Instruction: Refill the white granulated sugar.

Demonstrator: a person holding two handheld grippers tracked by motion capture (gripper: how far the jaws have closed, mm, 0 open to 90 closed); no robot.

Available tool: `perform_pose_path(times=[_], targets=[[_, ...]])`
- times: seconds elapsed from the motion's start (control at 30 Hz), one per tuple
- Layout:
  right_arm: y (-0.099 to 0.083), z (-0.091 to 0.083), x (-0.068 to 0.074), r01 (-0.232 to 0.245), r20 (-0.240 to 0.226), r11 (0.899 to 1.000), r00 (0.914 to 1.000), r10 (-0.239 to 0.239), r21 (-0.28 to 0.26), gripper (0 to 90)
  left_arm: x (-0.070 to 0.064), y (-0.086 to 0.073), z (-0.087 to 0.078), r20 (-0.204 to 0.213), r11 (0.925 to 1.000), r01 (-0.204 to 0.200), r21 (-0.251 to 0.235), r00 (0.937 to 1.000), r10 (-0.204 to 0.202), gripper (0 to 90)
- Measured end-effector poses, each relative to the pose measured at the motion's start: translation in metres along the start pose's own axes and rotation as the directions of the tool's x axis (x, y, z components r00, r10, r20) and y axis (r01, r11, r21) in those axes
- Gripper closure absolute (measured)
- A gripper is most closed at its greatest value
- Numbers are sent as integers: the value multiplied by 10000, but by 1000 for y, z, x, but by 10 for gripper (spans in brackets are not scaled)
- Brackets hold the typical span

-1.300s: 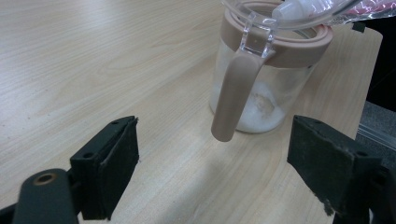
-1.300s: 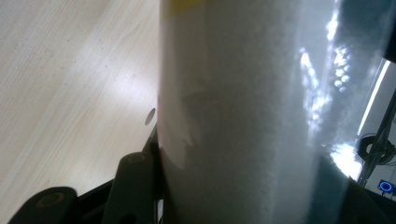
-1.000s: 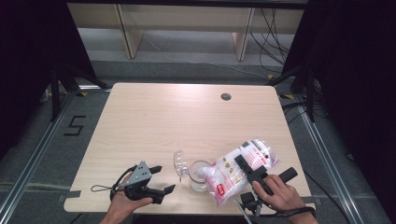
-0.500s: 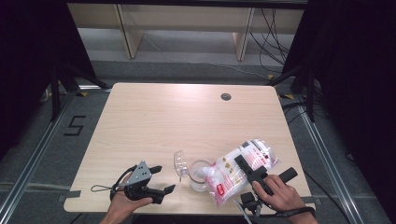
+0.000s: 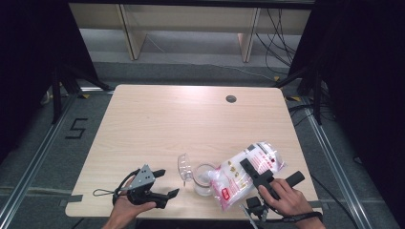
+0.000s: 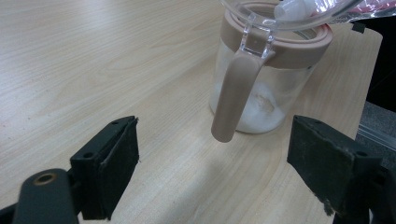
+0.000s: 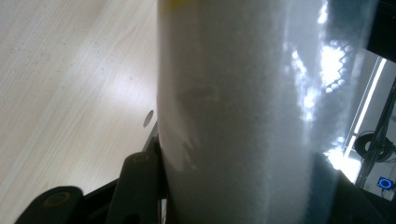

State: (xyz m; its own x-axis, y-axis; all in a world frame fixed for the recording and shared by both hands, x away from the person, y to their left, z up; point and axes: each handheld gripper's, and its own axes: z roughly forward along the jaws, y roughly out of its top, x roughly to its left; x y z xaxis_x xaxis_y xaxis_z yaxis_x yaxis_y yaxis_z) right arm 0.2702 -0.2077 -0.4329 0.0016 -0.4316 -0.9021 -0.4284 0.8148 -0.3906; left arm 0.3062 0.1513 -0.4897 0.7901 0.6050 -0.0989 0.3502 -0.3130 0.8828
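High view: right gripper (image 5: 252, 172), fingers clamped on a tilted bag (image 5: 246, 172), pours into the jar (image 5: 204, 179) near the counter's (image 5: 191, 124) front edge; left gripper (image 5: 162, 183), fingers apart, waits. Next, likely, tipping further.

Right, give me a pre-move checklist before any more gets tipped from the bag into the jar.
1. Right claw shut on the bag: ok, jaws press both its sides in the right gripper view.
2. Bag mouth over the jar opening: ok, it is tilted down onto the rim.
3. Jar upright on the table: ok.
4. Hinged lid swung clear of the opening: ok, open to the jar's left.
5. Left claw steadying the jar: not ok, it is open and apart from it.
6. Room left in the jar: ok, white contents only near the bottom.
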Motion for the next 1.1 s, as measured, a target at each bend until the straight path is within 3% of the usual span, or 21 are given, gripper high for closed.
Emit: perform_pose_path(times=[0.07, 0.47, 0.77, 0.87, 1.1], targets=[[0, -1, 1, -265, 48, 9996, 9996, 265, 52, 588, 0, 0, 0, -11, 10000, 13, 1, 10000, -13, 161], [0, -1, 1, -255, 47, 9997, 9997, 255, 39, 590, 0, 0, 0, 48, 10000, 16, -36, 10000, -16, 161], [-1, -2, 1, -243, 3, 9997, 9997, 243, 92, 591, -3, 0, 1, -15, 9993, 357, -87, 9994, -357, 161], [-1, -1, 1, -221, -2, 9997, 9998, 221, 81, 591, 0, 0, 0, 10, 10000, 10, -5, 10000, -10, 161], [-1, -2, 0, -253, 19, 9997, 9997, 253, 68, 592, 0, 0, 0, 8, 10000, -9, -1, 10000, 9, 161]])
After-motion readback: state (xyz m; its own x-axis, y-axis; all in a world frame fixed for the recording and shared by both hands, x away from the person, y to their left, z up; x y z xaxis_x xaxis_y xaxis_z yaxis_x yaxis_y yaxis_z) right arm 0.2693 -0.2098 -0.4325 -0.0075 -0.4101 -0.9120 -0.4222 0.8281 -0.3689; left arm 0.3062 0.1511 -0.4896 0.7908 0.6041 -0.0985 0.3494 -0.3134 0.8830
